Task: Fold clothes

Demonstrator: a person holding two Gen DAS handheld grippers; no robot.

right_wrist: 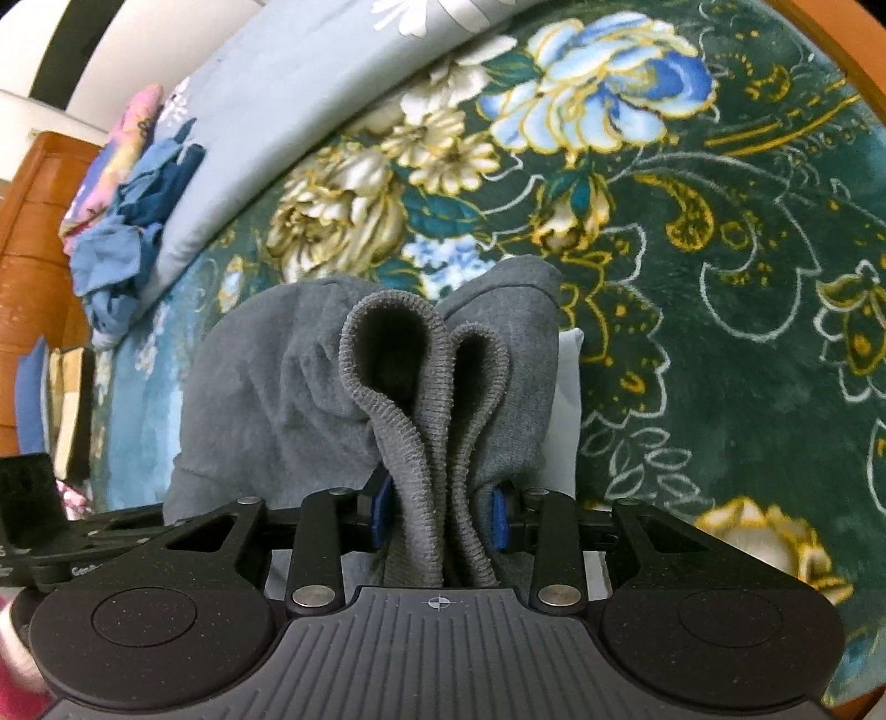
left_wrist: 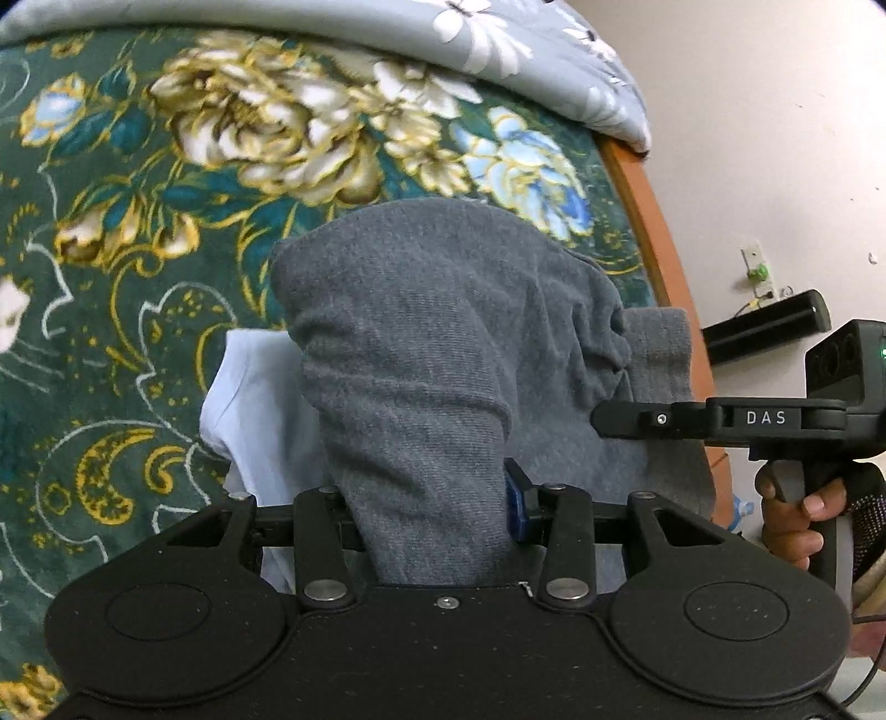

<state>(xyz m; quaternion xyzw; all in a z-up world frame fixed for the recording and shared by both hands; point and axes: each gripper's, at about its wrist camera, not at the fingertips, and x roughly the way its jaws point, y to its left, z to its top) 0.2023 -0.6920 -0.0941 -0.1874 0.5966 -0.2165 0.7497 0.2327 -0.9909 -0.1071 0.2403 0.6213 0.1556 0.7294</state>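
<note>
A grey knit garment hangs bunched over the green floral bedspread. My left gripper is shut on a thick fold of it; the cloth hides most of the blue pads. My right gripper is shut on the garment's ribbed hem, which loops up in two folds between the blue pads. The right gripper also shows in the left wrist view, at the garment's right edge. A pale blue-white garment lies flat on the bed under the grey one; its edge shows in the right wrist view.
A grey floral quilt lies along the far side of the bed. Crumpled blue and pink clothes sit by the wooden headboard. The orange wooden bed frame marks the bed's edge, with a white wall beyond.
</note>
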